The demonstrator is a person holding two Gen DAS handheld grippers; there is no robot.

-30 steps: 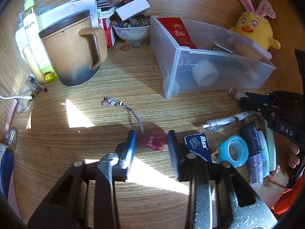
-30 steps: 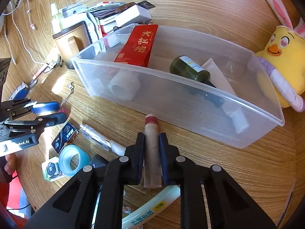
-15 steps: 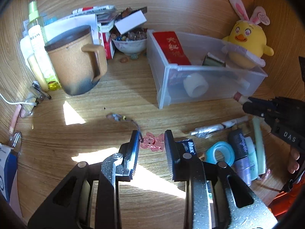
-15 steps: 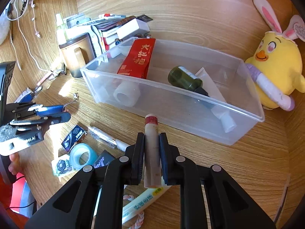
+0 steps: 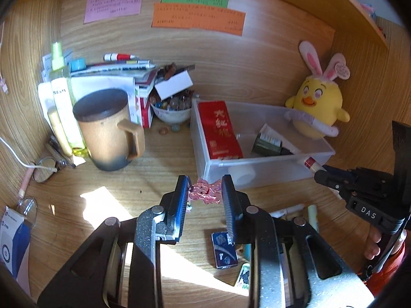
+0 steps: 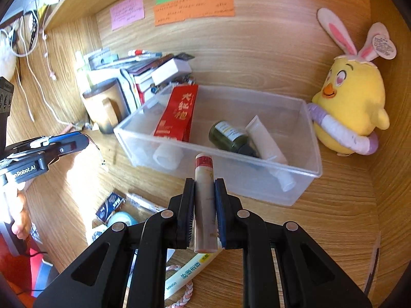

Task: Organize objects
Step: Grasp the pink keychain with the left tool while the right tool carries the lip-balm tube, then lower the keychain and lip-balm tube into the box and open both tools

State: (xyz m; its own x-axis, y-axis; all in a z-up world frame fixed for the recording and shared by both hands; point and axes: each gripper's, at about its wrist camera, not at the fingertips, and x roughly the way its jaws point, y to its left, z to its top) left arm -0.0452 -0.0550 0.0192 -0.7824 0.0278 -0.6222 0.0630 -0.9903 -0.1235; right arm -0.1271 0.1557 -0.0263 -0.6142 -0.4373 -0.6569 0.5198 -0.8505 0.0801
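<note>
My left gripper [image 5: 205,192] is shut on a pink charm [image 5: 205,194] and holds it in the air in front of the clear plastic bin [image 5: 272,170]. Its chain hangs down by the left finger. My right gripper [image 6: 204,192] is shut on a brown tube with a red cap [image 6: 204,192], raised just in front of the bin's near wall [image 6: 231,172]. The bin holds a red packet [image 6: 179,114], a dark green bottle [image 6: 231,136], a white tube [image 6: 267,141] and a white roll [image 6: 167,155]. The right gripper also shows in the left wrist view [image 5: 323,175].
A brown mug [image 5: 108,131], spray bottle [image 5: 63,102], bowl of beads [image 5: 170,106] and stacked papers stand at the back left. A yellow plush chick [image 6: 352,113] sits right of the bin. A blue box [image 5: 224,250], a pen, tape roll [image 6: 120,219] and tubes lie on the desk in front.
Both grippers have risen from the desk. The left one closed on the pink charm and lifted it towards the bin. The right one lifted the brown tube up to the bin's front wall.
</note>
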